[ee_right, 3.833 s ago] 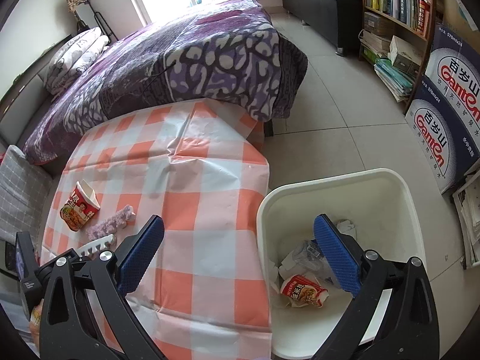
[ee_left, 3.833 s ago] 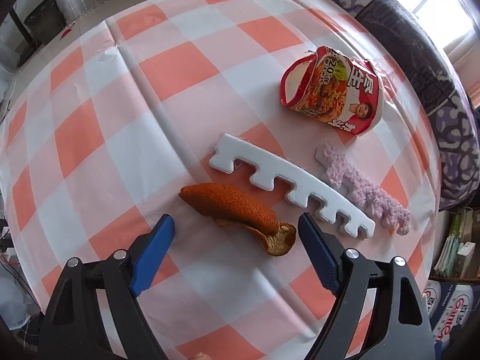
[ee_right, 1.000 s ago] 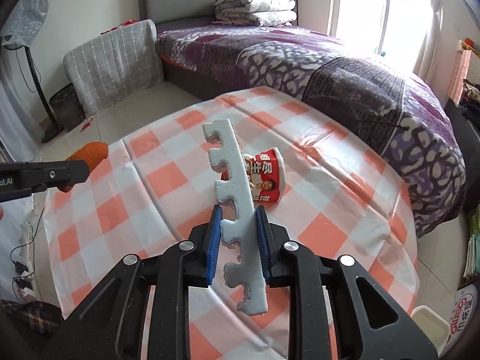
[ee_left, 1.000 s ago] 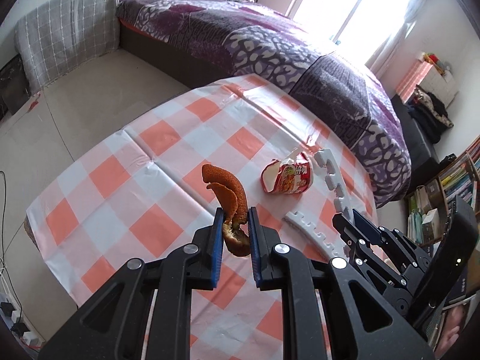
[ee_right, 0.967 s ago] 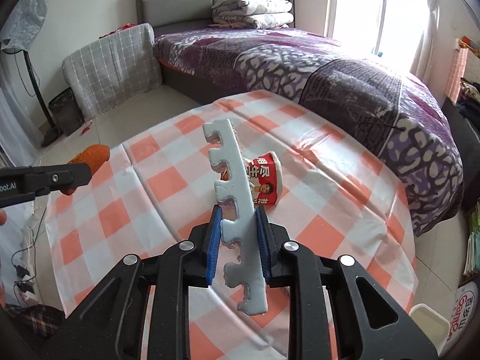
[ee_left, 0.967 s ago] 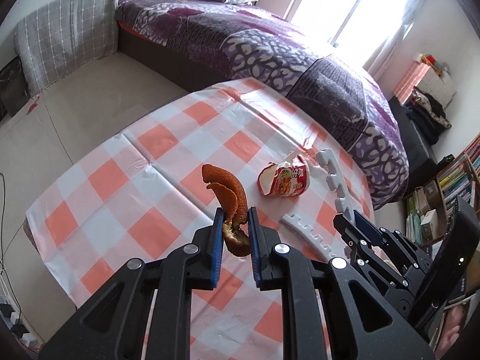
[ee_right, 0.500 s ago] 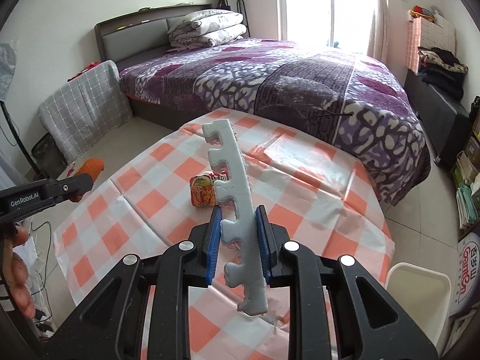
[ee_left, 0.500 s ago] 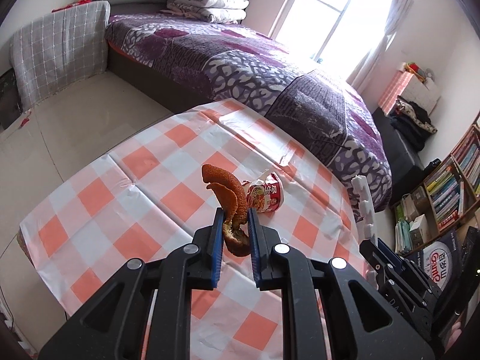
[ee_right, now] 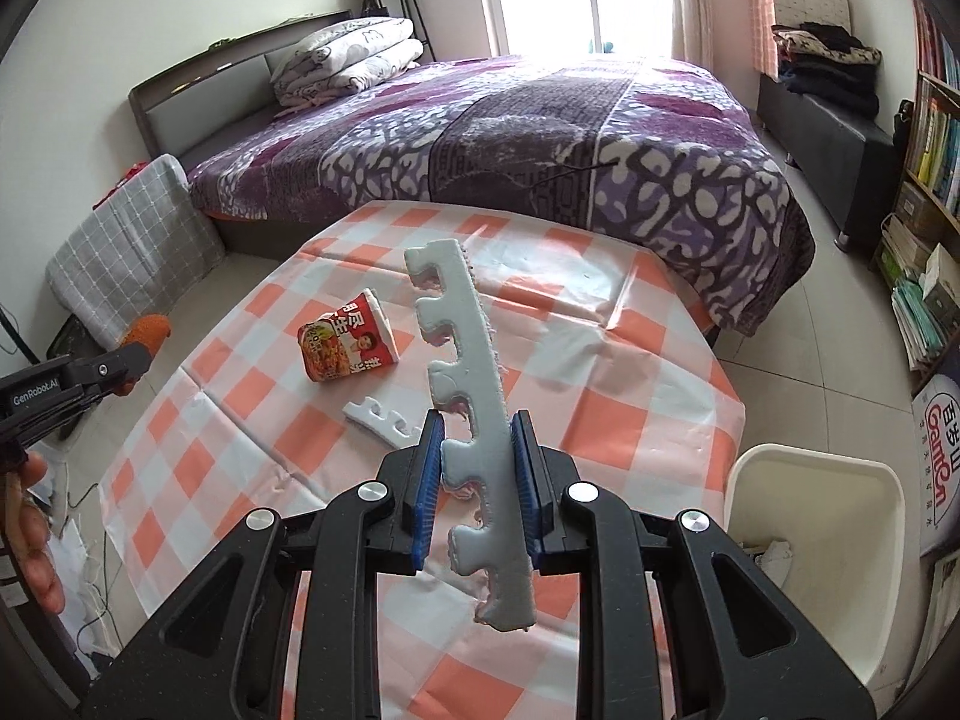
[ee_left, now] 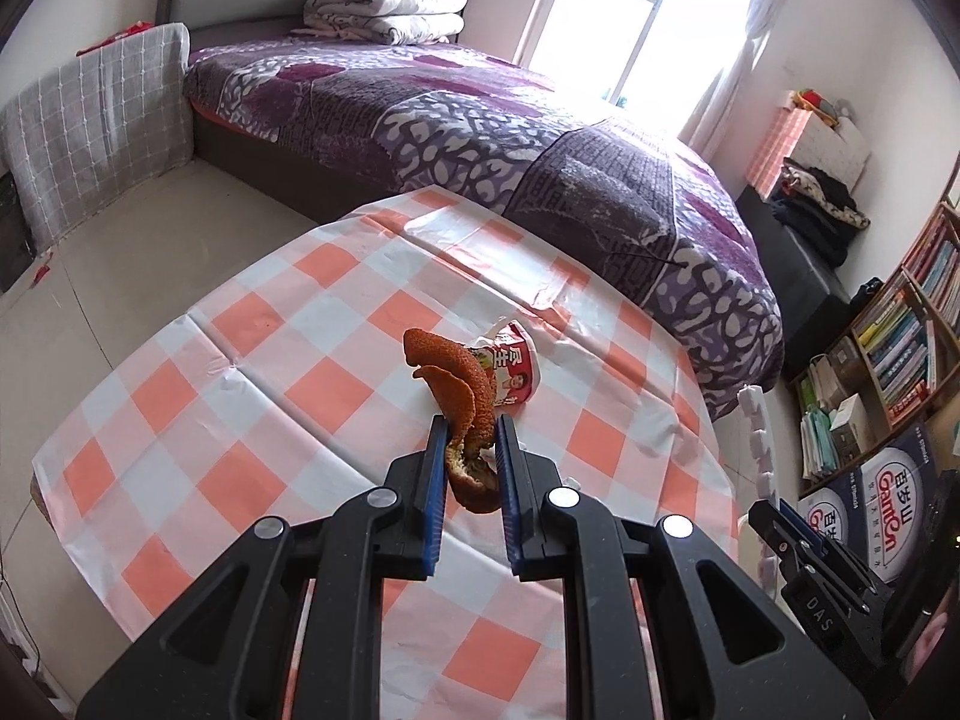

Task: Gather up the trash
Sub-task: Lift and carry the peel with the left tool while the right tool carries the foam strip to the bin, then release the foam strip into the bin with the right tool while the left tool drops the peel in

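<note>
left gripper (ee_left: 469,447) closed on a curled strip of orange peel (ee_left: 459,387), blue pads pinching its lower half; peel rough and bright orange outside, brownish and dried at the bottom end, raised above the checkered tablecloth (ee_left: 252,372). right gripper (ee_right: 477,450) clamped on a long notched foam strip (ee_right: 465,384), pale bluish-white with tooth-like cutouts down one edge and a faint pinkish fuzzy fringe on the other, held roughly upright above the table, upper end leaning slightly left.

lying on its side on the cloth, a crushed red instant noodle cup (ee_right: 348,345), printed with a face and chinese lettering. just in front of it, flat on the cloth, a second white notched foam strip (ee_right: 384,414), partly hidden behind the right gripper's pads. off the table's right edge, on the floor, a white plastic bin (ee_right: 816,516) with what looks like crumpled paper at the bottom, only partly visible.

beyond the table, a bed with a purple patterned blanket (ee_right: 540,138), folded quilts by the headboard, a bookshelf (ee_left: 900,354) and printed cartons along the right wall.
</note>
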The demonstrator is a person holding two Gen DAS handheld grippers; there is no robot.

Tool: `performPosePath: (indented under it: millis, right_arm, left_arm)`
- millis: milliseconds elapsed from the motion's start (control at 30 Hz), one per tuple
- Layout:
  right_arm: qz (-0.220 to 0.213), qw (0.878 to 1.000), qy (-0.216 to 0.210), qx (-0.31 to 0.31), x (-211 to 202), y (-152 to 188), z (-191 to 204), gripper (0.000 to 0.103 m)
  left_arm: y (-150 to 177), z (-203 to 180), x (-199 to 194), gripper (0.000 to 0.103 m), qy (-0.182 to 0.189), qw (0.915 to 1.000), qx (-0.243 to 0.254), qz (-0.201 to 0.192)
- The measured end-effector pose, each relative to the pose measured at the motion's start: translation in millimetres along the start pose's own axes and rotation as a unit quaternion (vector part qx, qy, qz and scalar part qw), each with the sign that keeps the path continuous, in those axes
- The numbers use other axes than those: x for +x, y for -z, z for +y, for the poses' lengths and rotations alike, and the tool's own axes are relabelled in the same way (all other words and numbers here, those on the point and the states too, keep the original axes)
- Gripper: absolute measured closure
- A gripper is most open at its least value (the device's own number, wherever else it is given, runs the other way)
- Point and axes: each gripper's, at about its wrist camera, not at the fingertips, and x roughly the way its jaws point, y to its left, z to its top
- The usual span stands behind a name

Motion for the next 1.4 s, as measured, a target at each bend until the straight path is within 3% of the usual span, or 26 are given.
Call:
performPosePath:
  millis: [633, 1100, 1200, 1300, 1400]
  right_arm:
    - [-0.01, 0.996, 0.053, 0.074, -31.7, 1.3, -88.5, 0.081]
    - [0.016, 0.981, 0.119, 0.15, -48.9, 18.5, -171.8, 0.08]
    - [0.025, 0.977, 0.135, 0.163, -52.0, 24.5, -186.6, 0.078]
    - [0.027, 0.973, 0.147, 0.176, -56.8, 30.3, -200.1, 0.063]
    - [0.026, 0.969, 0.156, 0.188, -62.8, 35.9, -213.2, 0.056]
  left_arm:
    - [16.5, -92.2, 22.5, 0.087, 0.04, 0.9973, 0.059, 0.014]
    - [45.3, -167.7, 35.2, 0.087, 0.079, 0.9884, 0.126, 0.03]
    - [53.8, -185.6, 37.4, 0.087, 0.09, 0.9851, 0.143, 0.034]
    - [61.7, -203.4, 38.5, 0.087, 0.1, 0.9816, 0.158, 0.037]
    - [69.6, -219.2, 39.5, 0.087, 0.112, 0.9779, 0.172, 0.041]
